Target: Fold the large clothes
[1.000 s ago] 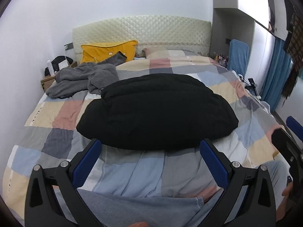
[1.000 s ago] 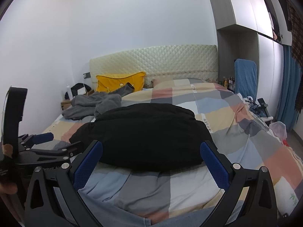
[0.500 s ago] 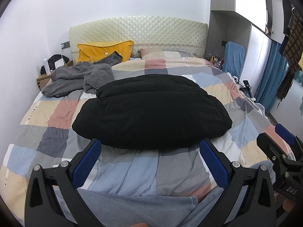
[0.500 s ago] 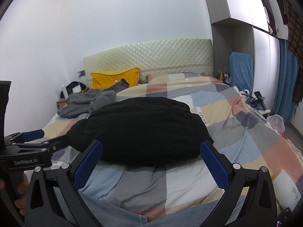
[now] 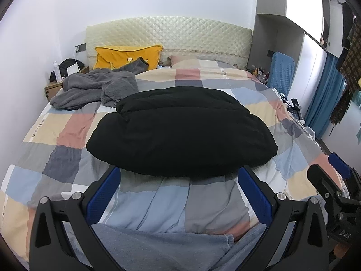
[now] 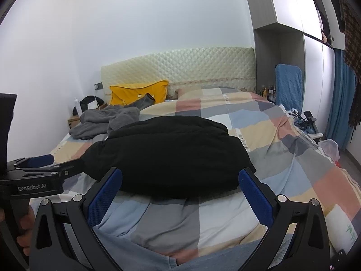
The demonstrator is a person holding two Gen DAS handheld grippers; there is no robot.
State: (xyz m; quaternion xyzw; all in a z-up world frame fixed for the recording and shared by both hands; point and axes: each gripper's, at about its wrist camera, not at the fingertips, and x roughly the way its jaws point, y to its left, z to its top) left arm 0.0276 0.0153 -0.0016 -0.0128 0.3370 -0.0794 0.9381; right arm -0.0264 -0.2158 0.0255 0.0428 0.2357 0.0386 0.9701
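Observation:
A large black padded garment [image 5: 180,131] [image 6: 169,153] lies folded into a thick bundle in the middle of the checked bed. A crumpled grey fleece garment [image 5: 94,88] [image 6: 106,122] lies farther back on the left. My left gripper [image 5: 179,192] hovers open just short of the black bundle's near edge, holding nothing. My right gripper [image 6: 180,194] is open too, empty, at the same near edge. Each gripper shows at the side of the other's view: the right one [image 5: 338,180], the left one [image 6: 45,164].
The checked quilt [image 5: 56,135] covers the bed up to a quilted headboard [image 5: 169,33] with a yellow pillow [image 5: 126,55]. A nightstand [image 5: 54,88] stands at the left, a blue chair [image 5: 281,72] and blue curtain [image 5: 325,99] at the right. Grey trouser legs [image 5: 158,248] fill the bottom edge.
Both grippers drew back slightly and shifted right, staying open; the black bundle has not moved.

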